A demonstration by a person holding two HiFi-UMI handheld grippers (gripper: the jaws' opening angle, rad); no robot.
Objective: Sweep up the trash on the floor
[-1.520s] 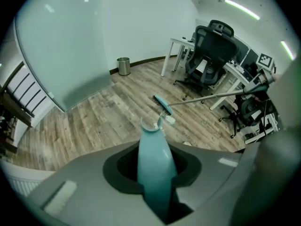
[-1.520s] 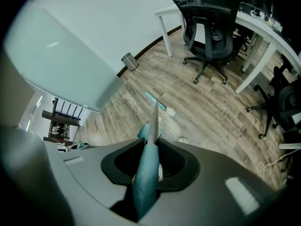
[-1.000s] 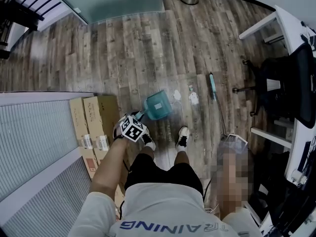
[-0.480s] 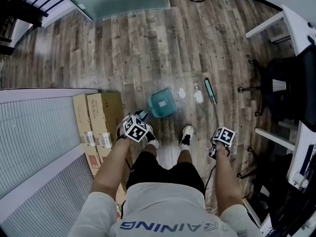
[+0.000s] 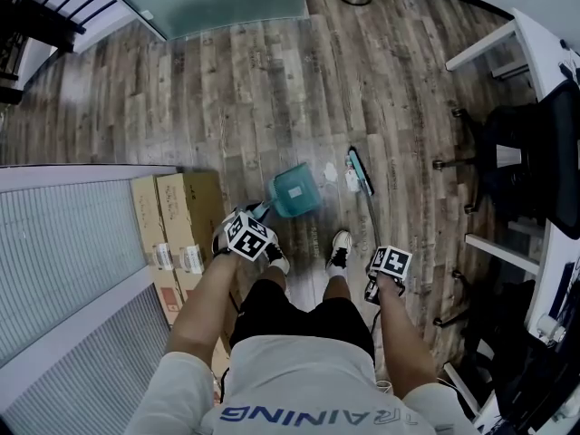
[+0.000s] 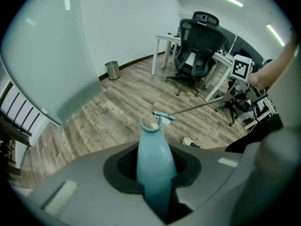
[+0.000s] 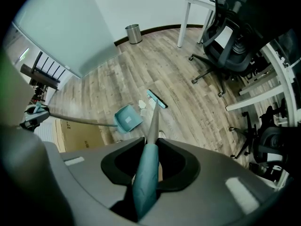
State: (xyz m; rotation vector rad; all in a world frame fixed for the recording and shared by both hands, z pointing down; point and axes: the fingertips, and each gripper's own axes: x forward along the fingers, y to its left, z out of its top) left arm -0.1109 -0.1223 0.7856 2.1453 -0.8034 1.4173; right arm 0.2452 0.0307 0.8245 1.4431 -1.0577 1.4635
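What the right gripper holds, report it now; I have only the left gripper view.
Observer: The right gripper is shut on the broom's teal grip.
Operator: Now place whatever is left to sweep.
Observer: White scraps lie on the floor between the dustpan and the broom's head.
Operator: Give me my left side.
Observer: Cardboard boxes stand on the floor just left of the left gripper.

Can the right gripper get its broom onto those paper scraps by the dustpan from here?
Probably yes. The right gripper is shut on the broom handle, the broom head sits on the floor right beside the paper scraps, and nothing stands between them and the dustpan.
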